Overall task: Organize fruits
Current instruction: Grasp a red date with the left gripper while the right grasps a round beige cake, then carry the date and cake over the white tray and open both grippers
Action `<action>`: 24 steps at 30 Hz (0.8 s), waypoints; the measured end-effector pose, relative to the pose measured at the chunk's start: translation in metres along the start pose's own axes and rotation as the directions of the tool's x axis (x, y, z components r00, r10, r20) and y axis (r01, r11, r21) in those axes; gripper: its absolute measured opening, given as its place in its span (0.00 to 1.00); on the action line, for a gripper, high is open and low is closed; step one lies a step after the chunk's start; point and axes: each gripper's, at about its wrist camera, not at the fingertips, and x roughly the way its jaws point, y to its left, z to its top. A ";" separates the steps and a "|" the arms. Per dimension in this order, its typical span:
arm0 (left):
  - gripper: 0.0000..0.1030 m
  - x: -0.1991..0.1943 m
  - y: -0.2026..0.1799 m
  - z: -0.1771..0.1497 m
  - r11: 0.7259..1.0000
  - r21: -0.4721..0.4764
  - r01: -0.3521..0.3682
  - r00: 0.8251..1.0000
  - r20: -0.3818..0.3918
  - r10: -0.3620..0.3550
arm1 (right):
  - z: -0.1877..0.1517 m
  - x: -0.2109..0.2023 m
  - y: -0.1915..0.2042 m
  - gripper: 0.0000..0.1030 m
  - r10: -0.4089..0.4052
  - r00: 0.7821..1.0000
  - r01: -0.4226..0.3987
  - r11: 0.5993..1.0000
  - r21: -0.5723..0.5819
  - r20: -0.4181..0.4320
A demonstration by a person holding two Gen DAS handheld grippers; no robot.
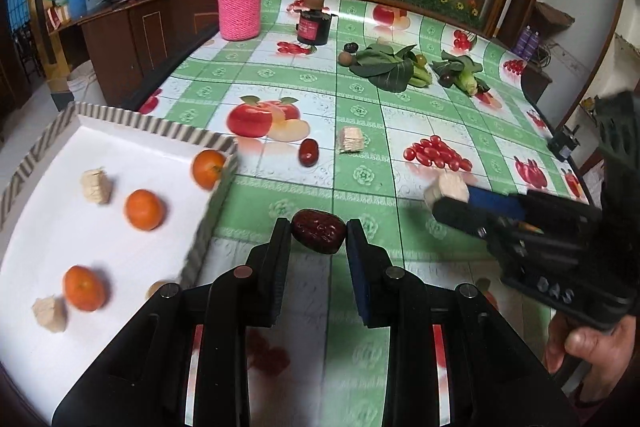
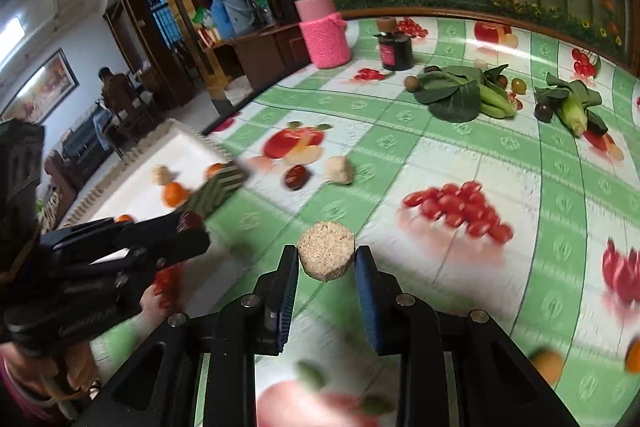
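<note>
1. The left gripper [image 1: 319, 233] is clenching a wrinkled dark red date [image 1: 318, 235] beside the white striped-rim cardboard tray [image 1: 160, 128]
2. The right gripper [image 2: 327, 259] is gripping a round beige crumbly biscuit [image 2: 327, 255] above the green fruit-print tablecloth [image 2: 440, 155]

In the left wrist view the white tray [image 1: 120, 143] runs off the left and bottom edges, and a pale round thing [image 1: 158, 287] in it is half hidden behind its striped wall. In the right wrist view the worktop [image 2: 440, 155] smears with blur toward the bottom, and two orange blobs [image 2: 546, 365] at the lower right cannot be identified.
</note>
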 end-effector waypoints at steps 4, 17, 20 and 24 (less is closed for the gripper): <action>0.26 -0.021 0.009 -0.009 1.000 0.005 -0.023 0.999 0.025 0.023 | -0.011 -0.006 0.025 0.27 0.018 1.000 -0.018 0.999 -0.027 0.014; 0.27 -0.059 0.054 -0.034 0.989 -0.011 -0.144 0.986 0.077 0.145 | -0.013 -0.001 0.098 0.27 0.101 0.995 -0.099 0.990 -0.096 0.011; 0.27 -0.066 0.069 -0.037 0.985 -0.027 -0.173 0.981 0.087 0.175 | -0.009 0.005 0.116 0.27 0.115 0.993 -0.113 0.986 -0.124 0.002; 0.27 -0.073 0.092 -0.040 0.974 -0.053 -0.220 0.970 0.095 0.225 | -0.006 0.011 0.135 0.27 0.130 0.991 -0.130 0.979 -0.157 -0.011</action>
